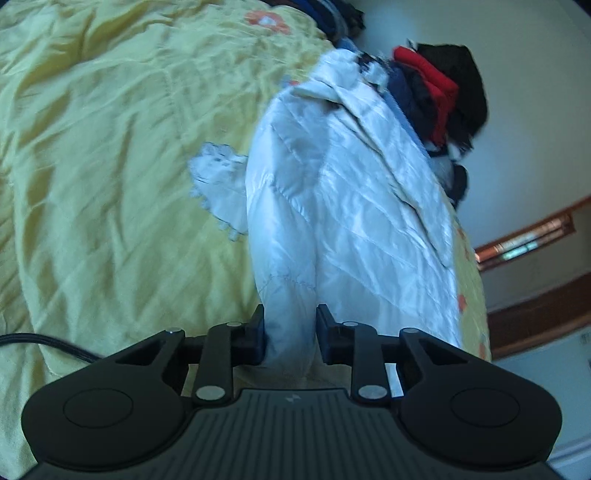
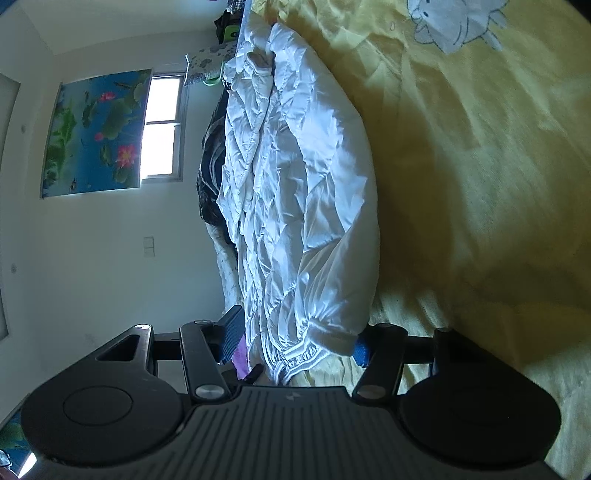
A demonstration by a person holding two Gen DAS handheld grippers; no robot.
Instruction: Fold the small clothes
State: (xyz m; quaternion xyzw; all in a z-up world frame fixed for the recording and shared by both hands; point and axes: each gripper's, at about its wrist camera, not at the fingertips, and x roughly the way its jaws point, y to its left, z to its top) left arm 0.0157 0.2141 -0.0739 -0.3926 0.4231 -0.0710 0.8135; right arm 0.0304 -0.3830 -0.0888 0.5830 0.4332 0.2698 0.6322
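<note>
The left gripper's (image 1: 290, 334) fingers (image 1: 258, 332) are clamped on a fold of the white jacket (image 1: 343, 206): the cloth fills the narrow gap between the two pads and bulges out behind them. The right gripper's (image 2: 295, 338) fingers (image 2: 232, 332) stand wider, one on each side of the jacket's gathered hem; the blue pad (image 2: 360, 350) on the far side touches the cuff, while the other pad sits just beside the ruffled edge, and whether it presses on the cloth I cannot tell.

From the left fingers the jacket runs straight ahead as a long quilted strip, rising away from the pads. From the right fingers it also stretches ahead, puffy and creased, with a sleeve cuff (image 2: 260, 61) lying on top at its far end.

Under and beside the jacket lies a yellow blanket (image 1: 110, 147), rumpled, with a pale blue cartoon patch (image 1: 218, 184) just off the jacket's edge, left of the left fingers' line. The same patch (image 2: 454, 26) shows far ahead and to the right of the right fingers.

Beyond the jacket's far end, ahead and right of the left fingers, sits a heap of clothes (image 1: 443, 96), red, navy and black. A black cable (image 1: 48, 343) trails over the blanket at the left gripper's left side.

Left of the right fingers is a white wall with a window (image 2: 162, 127) and a lotus poster (image 2: 98, 134) beside it.
</note>
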